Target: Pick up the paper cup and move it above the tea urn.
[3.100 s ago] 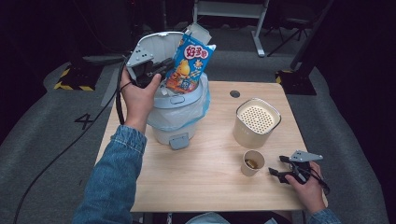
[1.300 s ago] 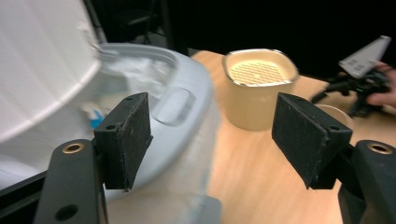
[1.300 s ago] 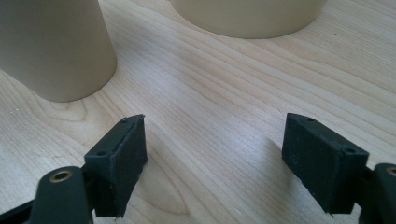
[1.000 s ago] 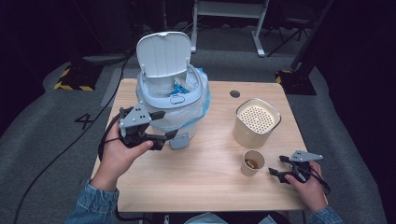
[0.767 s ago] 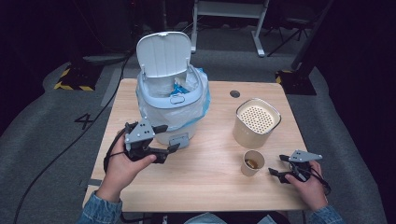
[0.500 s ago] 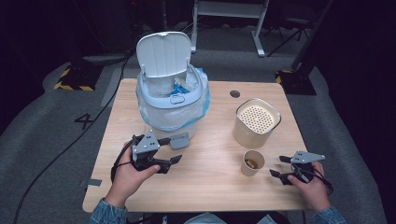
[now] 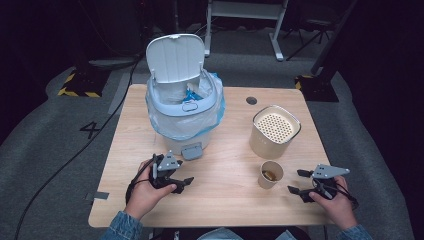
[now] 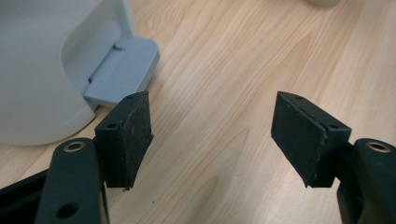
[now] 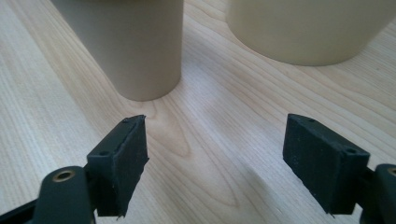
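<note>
**Two empty grippers resting at the near edge**

Both grippers sit low over the wooden table (image 7: 225,150) with jaws spread wide, holding nothing. The left gripper (image 7: 181,176) lies just near of the lined bin (image 7: 184,117), whose lid stands open. The right gripper (image 7: 299,181) is near the paper cup (image 7: 271,174), not touching it.

Seen from the high view, with the table (image 7: 230,200) as clock face: bin (image 7: 184,117) at 11, lid up behind it, bag lining it. Canister (image 7: 275,131) at 2, right of the bin. Cup (image 7: 271,174) at 4, just before the canister. Left gripper (image 7: 181,181) at 7, before the bin's pedal (image 7: 192,150). Right gripper (image 7: 298,181) at 4, right of the cup.
</note>
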Available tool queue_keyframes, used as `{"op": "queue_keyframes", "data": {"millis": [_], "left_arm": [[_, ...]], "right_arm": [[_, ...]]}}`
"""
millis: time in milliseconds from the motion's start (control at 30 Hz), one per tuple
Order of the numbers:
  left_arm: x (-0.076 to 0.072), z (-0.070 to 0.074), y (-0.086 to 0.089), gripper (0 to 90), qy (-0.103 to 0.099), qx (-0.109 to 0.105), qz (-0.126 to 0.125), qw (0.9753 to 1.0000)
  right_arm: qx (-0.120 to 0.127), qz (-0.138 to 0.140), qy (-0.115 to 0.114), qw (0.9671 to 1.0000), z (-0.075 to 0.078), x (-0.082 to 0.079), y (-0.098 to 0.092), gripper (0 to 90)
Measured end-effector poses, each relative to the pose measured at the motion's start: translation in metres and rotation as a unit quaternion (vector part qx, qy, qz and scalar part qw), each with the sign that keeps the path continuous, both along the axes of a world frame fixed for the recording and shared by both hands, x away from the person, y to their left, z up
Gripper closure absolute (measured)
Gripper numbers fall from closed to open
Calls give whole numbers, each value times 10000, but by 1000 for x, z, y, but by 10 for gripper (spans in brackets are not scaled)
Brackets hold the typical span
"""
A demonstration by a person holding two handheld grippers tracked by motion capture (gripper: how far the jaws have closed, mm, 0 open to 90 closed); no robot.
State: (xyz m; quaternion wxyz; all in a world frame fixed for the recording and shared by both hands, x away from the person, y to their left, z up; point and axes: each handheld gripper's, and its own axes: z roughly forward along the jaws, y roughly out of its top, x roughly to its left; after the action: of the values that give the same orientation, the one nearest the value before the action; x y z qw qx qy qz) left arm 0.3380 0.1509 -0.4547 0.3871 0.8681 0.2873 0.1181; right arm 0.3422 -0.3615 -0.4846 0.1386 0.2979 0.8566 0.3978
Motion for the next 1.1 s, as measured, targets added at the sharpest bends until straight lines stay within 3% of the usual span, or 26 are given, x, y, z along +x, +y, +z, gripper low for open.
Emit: {"op": "queue_keyframes", "data": {"millis": [67,100,167,200,300,433,467,533,667,833,1100], "left_arm": [[0,-8,-2,295,6,-114,-3,9999],[1,-11,-3,298,84,-66,-10,9999],[1,-16,-6,295,111,236,11,9997],[1,-19,-7,296,33,292,24,9996],[2,-26,-9,296,186,335,40,9993],[4,-39,-10,294,305,660,155,9972],[4,-39,-10,280,305,660,155,9972],[4,-43,-8,275,351,458,235,9981],[6,-49,-5,200,198,258,267,9991],[6,-49,-5,196,218,241,271,9991],[7,-49,-6,190,218,234,284,9991]], "right_arm": [[30,44,28,10000,0,0,1,203],[25,71,16,10000,0,0,2,199],[37,130,27,9999,0,-1,4,191],[32,167,32,9998,-1,-1,7,183],[4,191,28,9998,-1,-2,8,178],[59,217,28,9997,-2,-2,11,166],[59,217,28,9997,-2,-2,11,166],[78,210,39,9997,-1,-2,12,161],[227,201,55,9995,-2,-4,16,161],[429,122,-43,9990,-2,-4,20,165],[504,265,-10,9984,-4,-3,30,168]]}}
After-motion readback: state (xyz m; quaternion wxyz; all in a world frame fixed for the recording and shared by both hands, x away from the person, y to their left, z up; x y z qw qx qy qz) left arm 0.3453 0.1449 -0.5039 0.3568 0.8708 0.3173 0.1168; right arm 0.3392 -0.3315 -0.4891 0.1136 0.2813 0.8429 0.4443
